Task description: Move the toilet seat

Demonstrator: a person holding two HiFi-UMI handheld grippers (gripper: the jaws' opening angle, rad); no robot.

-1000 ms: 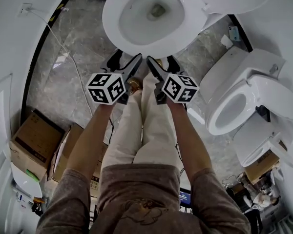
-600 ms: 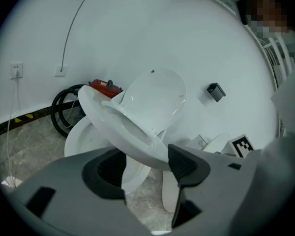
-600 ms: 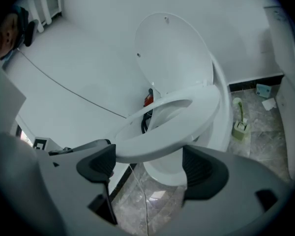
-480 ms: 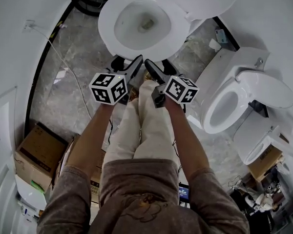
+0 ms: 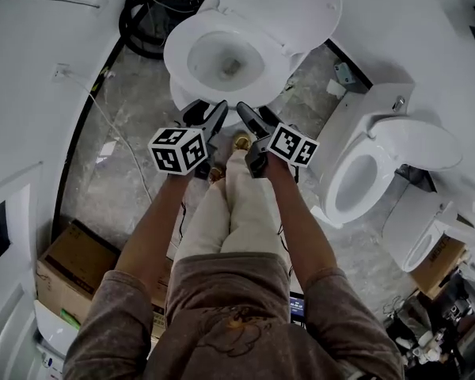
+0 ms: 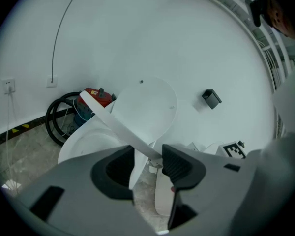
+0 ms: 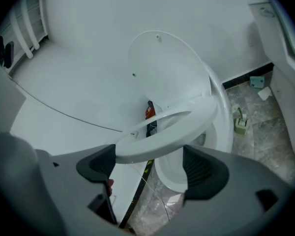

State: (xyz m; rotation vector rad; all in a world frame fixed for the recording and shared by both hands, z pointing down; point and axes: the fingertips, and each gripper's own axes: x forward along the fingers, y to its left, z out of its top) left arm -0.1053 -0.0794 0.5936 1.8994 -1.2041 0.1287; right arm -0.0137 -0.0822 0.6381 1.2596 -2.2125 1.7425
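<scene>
The white toilet seat (image 5: 182,63) rings the bowl at the top of the head view, and the lid (image 5: 281,6) stands raised behind it. Both grippers meet at the seat's front edge. My left gripper (image 5: 207,108) is closing, and in the left gripper view the seat (image 6: 113,122) runs edge-on between its jaws (image 6: 147,159), touching both pads. My right gripper (image 5: 249,117) stays wide. In the right gripper view the seat's front band (image 7: 162,132) lies across its gap (image 7: 150,163), lifted a little off the bowl.
A second toilet (image 5: 372,172) and a third (image 5: 427,236) stand to the right. Cardboard boxes (image 5: 71,271) sit at lower left. A black hose coil (image 5: 138,26) with a red object lies behind the bowl. The person's legs stand close to the bowl's front.
The left jaws have narrowed around the seat's edge. The head view has tilted up, so the toilet and lid show more fully. Both grippers stay at the seat's front.
</scene>
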